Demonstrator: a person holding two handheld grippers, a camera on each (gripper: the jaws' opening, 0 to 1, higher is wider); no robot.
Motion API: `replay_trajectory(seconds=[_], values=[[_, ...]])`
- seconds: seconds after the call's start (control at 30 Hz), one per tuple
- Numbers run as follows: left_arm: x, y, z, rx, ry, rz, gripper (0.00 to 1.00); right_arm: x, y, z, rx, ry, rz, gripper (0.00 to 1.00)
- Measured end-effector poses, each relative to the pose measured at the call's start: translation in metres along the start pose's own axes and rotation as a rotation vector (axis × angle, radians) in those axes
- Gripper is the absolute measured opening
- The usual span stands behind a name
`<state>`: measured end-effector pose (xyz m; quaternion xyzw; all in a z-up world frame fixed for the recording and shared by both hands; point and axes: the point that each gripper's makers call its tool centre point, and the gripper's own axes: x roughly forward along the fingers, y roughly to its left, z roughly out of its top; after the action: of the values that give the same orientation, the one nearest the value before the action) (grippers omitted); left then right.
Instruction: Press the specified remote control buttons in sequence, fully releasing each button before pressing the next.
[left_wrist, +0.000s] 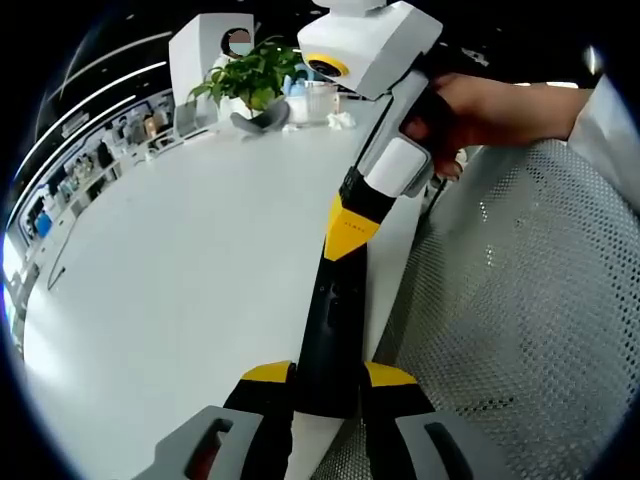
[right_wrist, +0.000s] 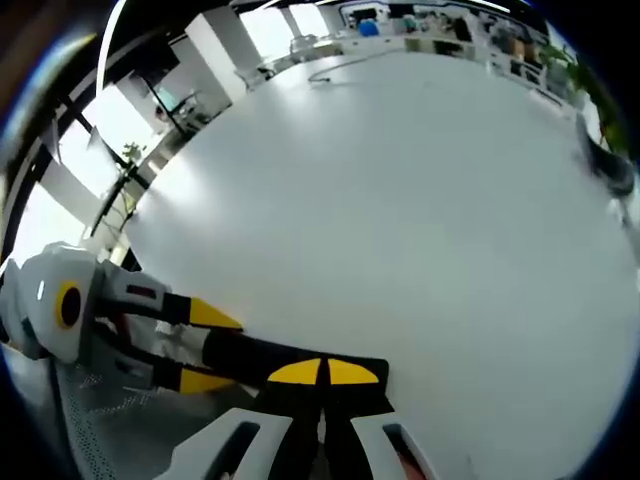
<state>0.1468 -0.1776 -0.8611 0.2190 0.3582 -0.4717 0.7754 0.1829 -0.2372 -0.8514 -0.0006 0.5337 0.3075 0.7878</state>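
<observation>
Remote (left_wrist: 330, 335), long and black, lies at the white bench (left_wrist: 180, 290) edge, pinched between the left gripper (left_wrist: 330, 378) fingers; the right gripper (right_wrist: 322, 372) fingers, pressed together, apparently touch its far end.

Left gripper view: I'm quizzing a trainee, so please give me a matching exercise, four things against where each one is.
Things:
1 remote
2 plant
3 grey mesh surface
4 right gripper

Places:
A at the far end of the table
B beside the table's edge
C between the jaws of the left gripper
D held in a hand, closed tips on the remote

Pairs: 1-C, 2-A, 3-B, 4-D
</observation>
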Motion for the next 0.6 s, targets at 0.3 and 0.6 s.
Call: replay_trajectory(seconds=[0.3, 0.6], values=[[0.0008, 0.0004, -0.0001, 0.000, 0.000, -0.002, 0.25, 0.0018, 0.0032, 0.0007, -0.039, 0.002, -0.002, 0.00], [0.0008, 0.0005, 0.0002, -0.001, -0.001, -0.001, 0.25, 0.0040, 0.0060, 0.0009, -0.109, 0.002, -0.011, 0.00]])
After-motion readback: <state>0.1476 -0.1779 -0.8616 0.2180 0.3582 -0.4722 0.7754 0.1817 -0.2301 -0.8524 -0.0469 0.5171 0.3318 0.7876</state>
